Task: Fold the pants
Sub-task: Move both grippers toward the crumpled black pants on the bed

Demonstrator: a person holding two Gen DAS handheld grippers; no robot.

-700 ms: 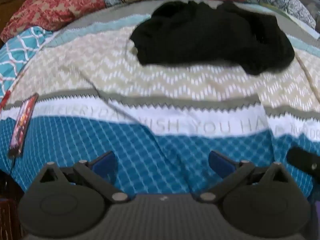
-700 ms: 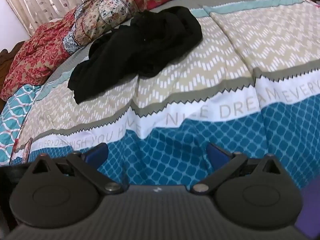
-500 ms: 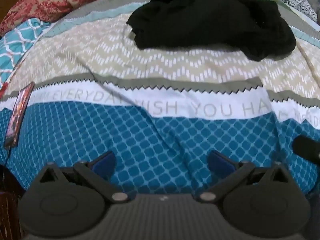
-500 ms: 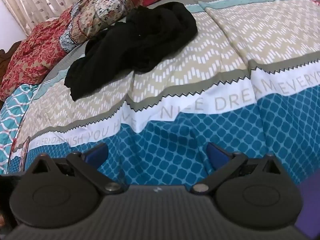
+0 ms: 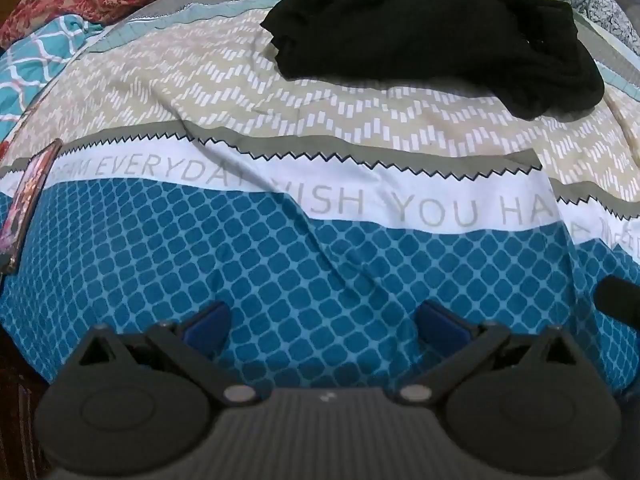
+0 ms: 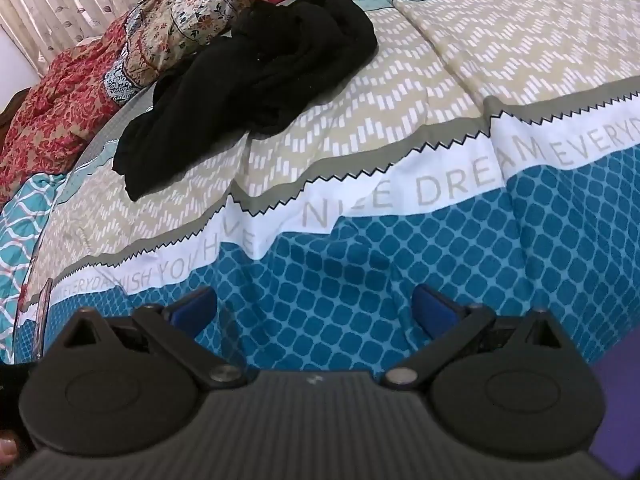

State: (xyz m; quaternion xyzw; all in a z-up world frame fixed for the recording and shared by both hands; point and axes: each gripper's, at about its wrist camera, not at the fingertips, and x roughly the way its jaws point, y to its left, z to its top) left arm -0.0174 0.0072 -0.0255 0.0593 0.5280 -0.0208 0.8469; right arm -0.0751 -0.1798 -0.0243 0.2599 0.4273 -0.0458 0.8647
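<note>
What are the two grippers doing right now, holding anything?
Left gripper: open, empty, above the bedspread.
Right gripper: open, empty, short of the black pants.

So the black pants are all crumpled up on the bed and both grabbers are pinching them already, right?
Not quite. The black pants are crumpled up on the bed, but neither grabber is pinching them. The left gripper and the right gripper both hang open over the blue part of the bedspread, well short of the pants. Both wrist views show this.

patterned bed [image 5: 320,272], black pants [image 5: 432,28] (crumpled), phone [image 5: 24,204]
</note>
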